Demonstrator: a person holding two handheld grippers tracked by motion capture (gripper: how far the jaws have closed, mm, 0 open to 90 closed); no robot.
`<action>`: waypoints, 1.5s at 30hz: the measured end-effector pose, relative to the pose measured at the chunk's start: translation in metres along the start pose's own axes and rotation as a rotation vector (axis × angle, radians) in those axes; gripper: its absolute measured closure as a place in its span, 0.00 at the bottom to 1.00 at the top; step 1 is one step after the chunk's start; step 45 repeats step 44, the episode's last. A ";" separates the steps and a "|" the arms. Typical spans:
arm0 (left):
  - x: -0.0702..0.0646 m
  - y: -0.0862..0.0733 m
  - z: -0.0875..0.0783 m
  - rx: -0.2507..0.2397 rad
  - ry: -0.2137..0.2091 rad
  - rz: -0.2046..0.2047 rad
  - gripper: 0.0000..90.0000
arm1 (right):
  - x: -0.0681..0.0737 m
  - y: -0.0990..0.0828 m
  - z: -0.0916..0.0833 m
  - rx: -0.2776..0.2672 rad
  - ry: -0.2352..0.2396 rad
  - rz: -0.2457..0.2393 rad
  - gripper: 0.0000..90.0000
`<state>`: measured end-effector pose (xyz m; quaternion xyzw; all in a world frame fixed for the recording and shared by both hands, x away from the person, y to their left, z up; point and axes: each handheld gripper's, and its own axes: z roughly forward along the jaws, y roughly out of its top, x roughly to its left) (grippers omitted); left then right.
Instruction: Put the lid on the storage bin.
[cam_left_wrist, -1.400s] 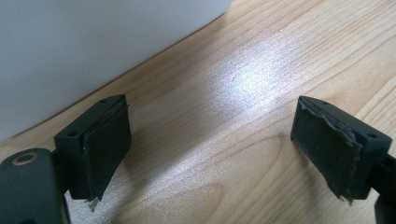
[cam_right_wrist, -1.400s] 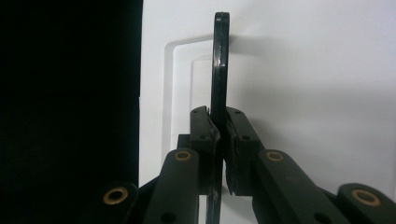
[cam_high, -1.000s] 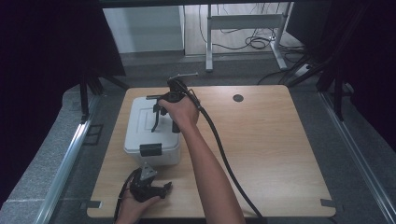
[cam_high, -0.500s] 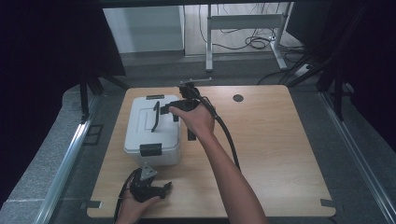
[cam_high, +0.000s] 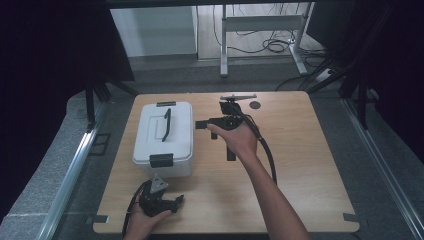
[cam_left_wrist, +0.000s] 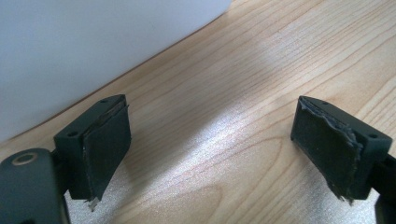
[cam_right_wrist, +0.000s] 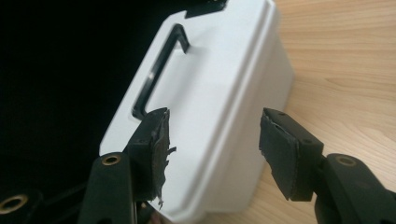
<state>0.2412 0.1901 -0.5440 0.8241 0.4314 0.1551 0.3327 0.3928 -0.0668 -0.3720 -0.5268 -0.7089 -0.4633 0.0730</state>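
A white lidded box (cam_high: 164, 136) with a black handle (cam_high: 166, 124) lying flat on its lid stands on the left half of the wooden table (cam_high: 310, 165). My right gripper (cam_high: 200, 124) hovers just right of the box, pointing at it. Its jaws have just been opening and stand open with nothing between them; in the right gripper view (cam_right_wrist: 215, 126) the box (cam_right_wrist: 219, 70) lies beyond them. My left gripper (cam_high: 177, 201) rests near the table's front edge, below the box. It is open over bare wood (cam_left_wrist: 212, 116), the box wall (cam_left_wrist: 70, 46) close at its upper left.
Black latches sit at the box's front (cam_high: 161, 160) and back (cam_high: 166, 104). A small dark disc (cam_high: 255, 105) lies near the far edge. The right half of the table is bare wood. Dark curtains and a metal frame surround the table.
My right gripper has come off the box's handle, moved right and away from the box, and its jaws have opened. The left gripper has stayed put.
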 end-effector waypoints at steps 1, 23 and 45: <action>0.000 0.000 0.000 0.001 0.000 0.000 0.13 | -0.007 -0.005 -0.007 -0.007 0.000 -0.005 0.47; 0.000 0.000 0.000 -0.001 0.001 0.000 0.13 | -0.097 -0.093 -0.085 -0.084 -0.006 0.072 0.44; 0.000 0.000 0.000 -0.002 0.000 -0.003 0.13 | -0.122 -0.132 -0.089 -0.074 -0.018 0.100 0.41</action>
